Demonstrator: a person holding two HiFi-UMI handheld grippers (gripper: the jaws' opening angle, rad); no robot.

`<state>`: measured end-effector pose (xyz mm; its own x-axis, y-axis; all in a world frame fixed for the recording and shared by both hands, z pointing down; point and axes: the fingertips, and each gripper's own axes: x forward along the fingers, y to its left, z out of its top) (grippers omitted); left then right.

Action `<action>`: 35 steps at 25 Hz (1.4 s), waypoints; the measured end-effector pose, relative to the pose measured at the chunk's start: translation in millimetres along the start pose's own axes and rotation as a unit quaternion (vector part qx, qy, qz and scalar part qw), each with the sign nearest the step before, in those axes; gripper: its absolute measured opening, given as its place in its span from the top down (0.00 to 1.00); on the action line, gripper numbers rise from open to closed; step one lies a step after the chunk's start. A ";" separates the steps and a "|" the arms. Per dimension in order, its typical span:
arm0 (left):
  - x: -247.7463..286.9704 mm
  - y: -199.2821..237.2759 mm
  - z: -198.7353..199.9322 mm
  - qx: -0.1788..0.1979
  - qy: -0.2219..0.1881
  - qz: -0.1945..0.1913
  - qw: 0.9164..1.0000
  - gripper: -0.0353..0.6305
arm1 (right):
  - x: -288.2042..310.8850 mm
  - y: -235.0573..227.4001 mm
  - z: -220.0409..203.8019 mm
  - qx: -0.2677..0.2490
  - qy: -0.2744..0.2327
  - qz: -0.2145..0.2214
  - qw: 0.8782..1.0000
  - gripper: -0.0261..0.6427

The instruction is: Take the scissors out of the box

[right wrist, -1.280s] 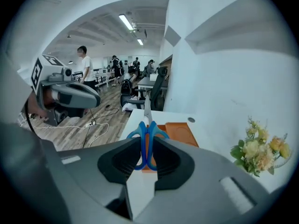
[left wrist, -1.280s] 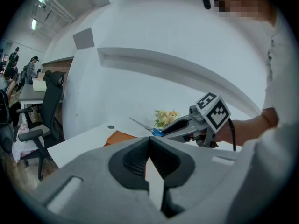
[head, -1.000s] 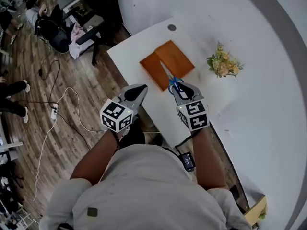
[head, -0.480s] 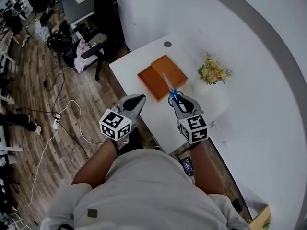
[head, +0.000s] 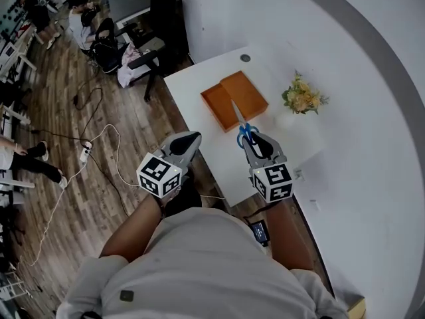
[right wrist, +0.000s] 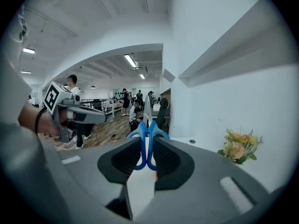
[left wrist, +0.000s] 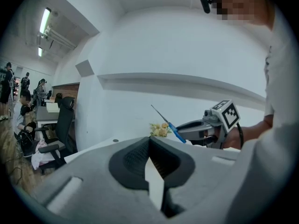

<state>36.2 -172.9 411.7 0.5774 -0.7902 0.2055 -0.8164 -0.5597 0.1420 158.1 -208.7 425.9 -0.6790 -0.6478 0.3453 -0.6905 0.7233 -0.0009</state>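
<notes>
1. On the far left of the head view, a white cable (head: 99, 138) is trailing across the wooden floor (head: 60, 198) to a power strip (head: 85, 153), and office chairs (head: 109, 38) are standing further back.
2. Beside the white tabletop (head: 219, 155), the left tongs (head: 191, 137) are hanging in the air with their tips pressed together and nothing between them. The left gripper view is showing the pads meeting at the front (left wrist: 149, 138).
3. The left cube (head: 159, 173) is showing black-and-white square markers, with no letters that can be read.
4. Near the tabletop's middle, the orange box (head: 216, 105) is lying open in two flat halves side by side.
5. The right tongs (head: 248, 137) are pinching the scissors (head: 240, 119) by the blue handles. The right gripper view is showing both loops squeezed between the pads (right wrist: 145, 141).
6. The scissors are hanging in the air, out of the box. The closed blades are pointing up and away, crossing the box's near edge in the head view.
7. The right cube (head: 273, 181) is carrying the same square markers.
8. On the right, a small bunch of yellow flowers (head: 303, 98) is sitting on the tabletop, well apart from the tongs.
</notes>
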 end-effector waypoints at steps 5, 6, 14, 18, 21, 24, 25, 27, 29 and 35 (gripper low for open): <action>-18.3 -4.4 0.9 0.001 0.001 0.009 1.000 0.94 | -12.1 12.0 3.1 0.006 -0.010 0.006 1.000 0.81; -19.8 -4.4 1.7 0.001 0.000 0.010 1.000 0.94 | -14.0 13.0 3.5 0.006 -0.013 0.005 1.000 0.81; -40.2 -2.6 5.3 0.004 -0.006 0.000 1.000 0.94 | -23.5 29.5 2.7 0.002 -0.022 -0.016 1.000 0.81; -58.9 1.0 2.1 0.003 -0.006 -0.010 1.000 0.94 | -28.2 47.0 1.8 0.007 -0.025 -0.029 0.999 0.81; -77.4 5.1 0.3 0.004 -0.006 -0.019 1.000 0.94 | -31.3 64.4 4.9 0.011 -0.031 -0.039 0.999 0.81; -97.3 7.5 0.3 0.001 -0.009 -0.029 1.000 0.94 | -34.2 85.4 9.0 0.010 -0.038 -0.046 0.998 0.81; -104.8 6.5 0.8 0.002 -0.010 -0.033 0.999 0.94 | -35.9 92.7 10.1 0.010 -0.039 -0.049 0.998 0.81; -121.6 4.7 3.2 0.007 -0.012 -0.042 0.999 0.94 | -39.9 108.2 13.7 0.011 -0.044 -0.055 0.997 0.81; -140.0 6.0 6.9 0.007 -0.018 -0.049 0.999 0.94 | -43.5 124.7 19.9 0.009 -0.052 -0.063 0.997 0.81; -196.9 10.7 8.5 0.009 -0.033 -0.063 0.997 0.94 | -57.0 179.7 29.8 -0.001 -0.071 -0.081 0.994 0.81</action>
<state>-86.2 -25.4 364.6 0.6752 -0.7274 0.1227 -0.7372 -0.6597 0.1458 65.3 -48.9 378.1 -0.5878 -0.7829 0.2039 -0.7930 0.6074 0.0463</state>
